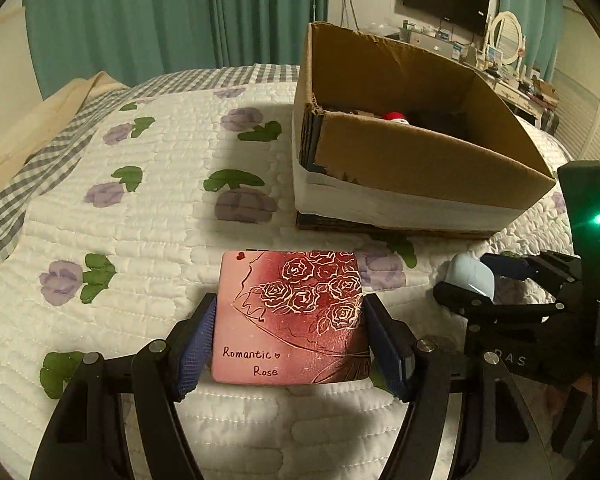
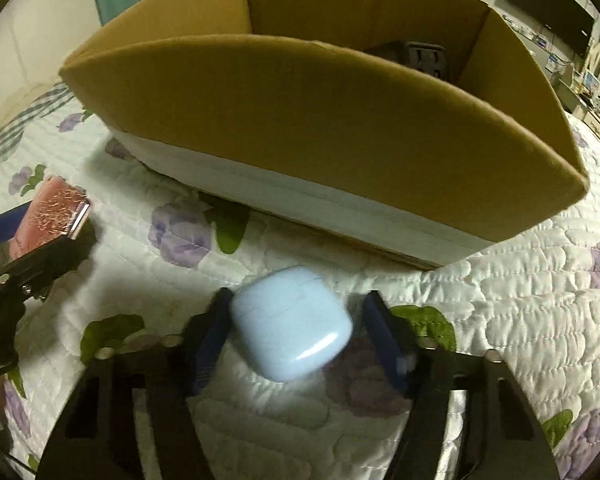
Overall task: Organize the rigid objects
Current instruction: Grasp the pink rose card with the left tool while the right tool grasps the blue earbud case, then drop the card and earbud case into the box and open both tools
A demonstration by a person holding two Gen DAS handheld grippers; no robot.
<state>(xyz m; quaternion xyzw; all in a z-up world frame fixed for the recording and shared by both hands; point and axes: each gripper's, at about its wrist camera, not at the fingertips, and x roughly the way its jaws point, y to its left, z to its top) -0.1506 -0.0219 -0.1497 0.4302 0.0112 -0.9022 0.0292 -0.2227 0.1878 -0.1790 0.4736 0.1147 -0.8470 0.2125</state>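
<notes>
Left gripper (image 1: 290, 344): fingers clamped on sides of pink tin (image 1: 290, 316), low over bed quilt (image 1: 140, 208), just before cardboard box (image 1: 400, 160).

Right gripper (image 2: 296, 340): fingers apart around blue earbud case (image 2: 290, 324); left pad touching or nearly so, right pad showing gap (view blurred).

Judgement: pick-up step. Close right squarely on case's flat sides before lifting, rounded shell likely slips. Lift both above box rim, then release inside.

Count: one tin, one case, one box, two grippers. In box: red-white item (image 1: 396, 117), dark item (image 2: 422, 58); more hidden.

"romantic rose" on pink tin (image 1: 290, 316)
</notes>
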